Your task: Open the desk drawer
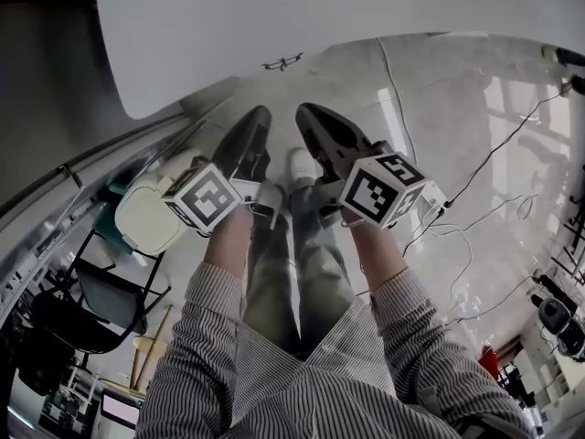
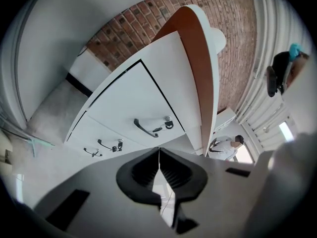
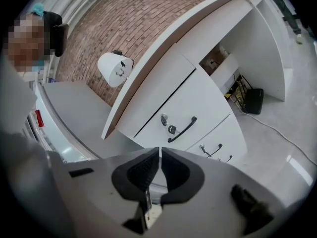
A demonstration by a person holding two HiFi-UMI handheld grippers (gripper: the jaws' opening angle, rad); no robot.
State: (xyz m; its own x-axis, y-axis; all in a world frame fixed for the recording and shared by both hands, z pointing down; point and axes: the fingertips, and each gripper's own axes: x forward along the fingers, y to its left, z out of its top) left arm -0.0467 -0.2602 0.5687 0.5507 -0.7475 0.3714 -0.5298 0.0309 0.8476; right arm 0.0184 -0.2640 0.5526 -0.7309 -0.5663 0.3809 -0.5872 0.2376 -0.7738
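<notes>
Straight ahead, desk drawer (image 3: 205,103) beyond the closed right claw (image 3: 160,151), apart.

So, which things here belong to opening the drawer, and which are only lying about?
For the job: desk drawers, drawer handles, left gripper, right gripper.
Lying about: floor cables, black chair, black box.

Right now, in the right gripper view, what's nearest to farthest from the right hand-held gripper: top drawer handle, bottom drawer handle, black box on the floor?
1. Top drawer handle, just ahead of the right hand-held gripper.
2. Bottom drawer handle, lower on the desk.
3. Black box, farthest, tucked under the desk.
</notes>
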